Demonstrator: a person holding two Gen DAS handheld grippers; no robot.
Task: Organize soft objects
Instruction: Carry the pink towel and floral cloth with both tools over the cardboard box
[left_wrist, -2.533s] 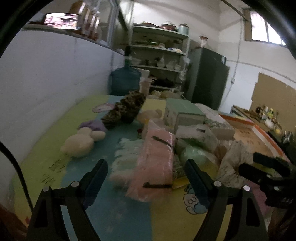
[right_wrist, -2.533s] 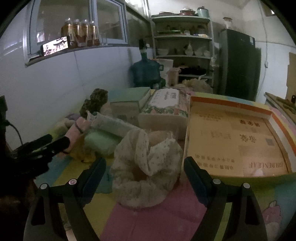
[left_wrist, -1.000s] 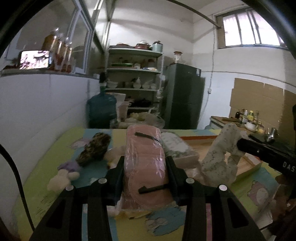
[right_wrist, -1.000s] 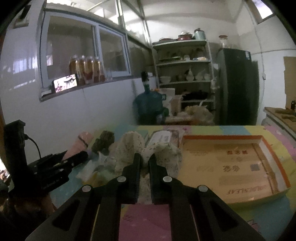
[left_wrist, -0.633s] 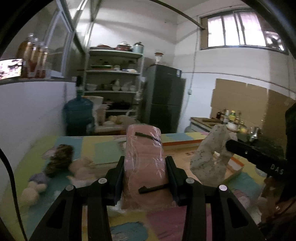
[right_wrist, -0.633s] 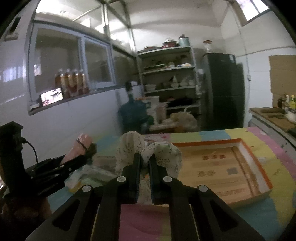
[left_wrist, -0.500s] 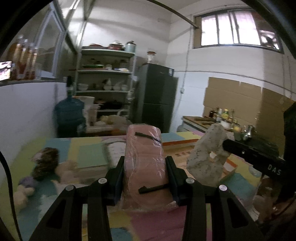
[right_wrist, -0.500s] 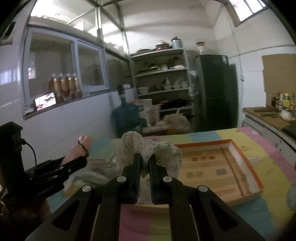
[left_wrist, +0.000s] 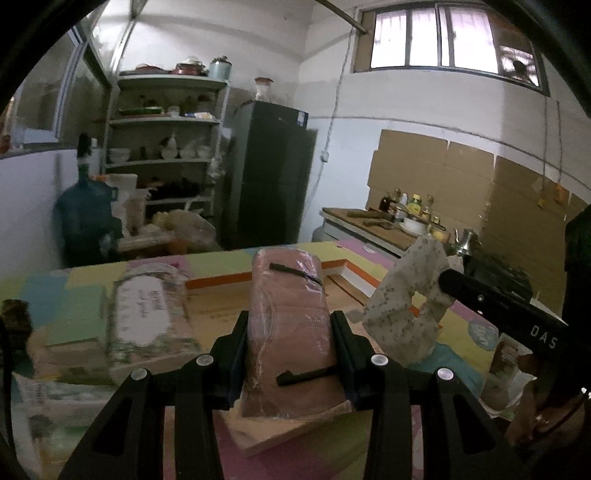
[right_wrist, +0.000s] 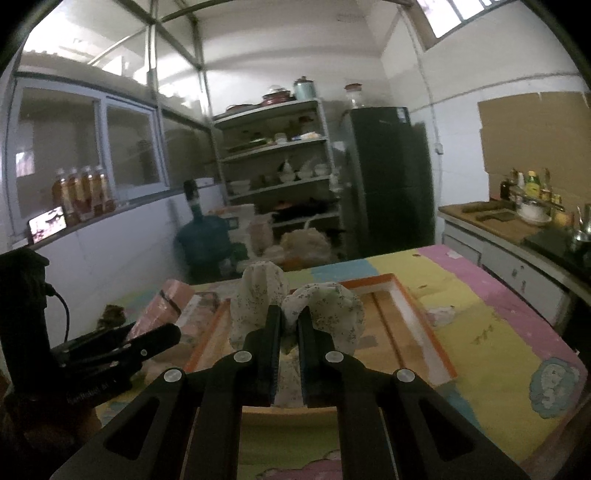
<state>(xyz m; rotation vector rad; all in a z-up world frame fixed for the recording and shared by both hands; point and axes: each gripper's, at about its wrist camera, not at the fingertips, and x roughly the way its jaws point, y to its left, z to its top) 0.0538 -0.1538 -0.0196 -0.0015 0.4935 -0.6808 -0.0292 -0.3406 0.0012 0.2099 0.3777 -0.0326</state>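
Pink and wrapped in clear film, the pack sits clamped between the two fingers of the left gripper in the left wrist view, held upright above the near edge of the tray, whose orange-and-white rim runs behind it. To its right the right gripper reaches in from the side, pinching a speckled white cloth that hangs over the tray's right edge. A floral tissue pack, blurred, lies on the mat beside the tray's left edge. In the right wrist view the right gripper is clenched on the cloth, which bulges in two lobes above the nearly closed fingers, over the tray near its front edge. The left gripper enters from the left with the pack in its grasp, at the tray's left edge. The mat spreads yellow and pink to the right of the tray.
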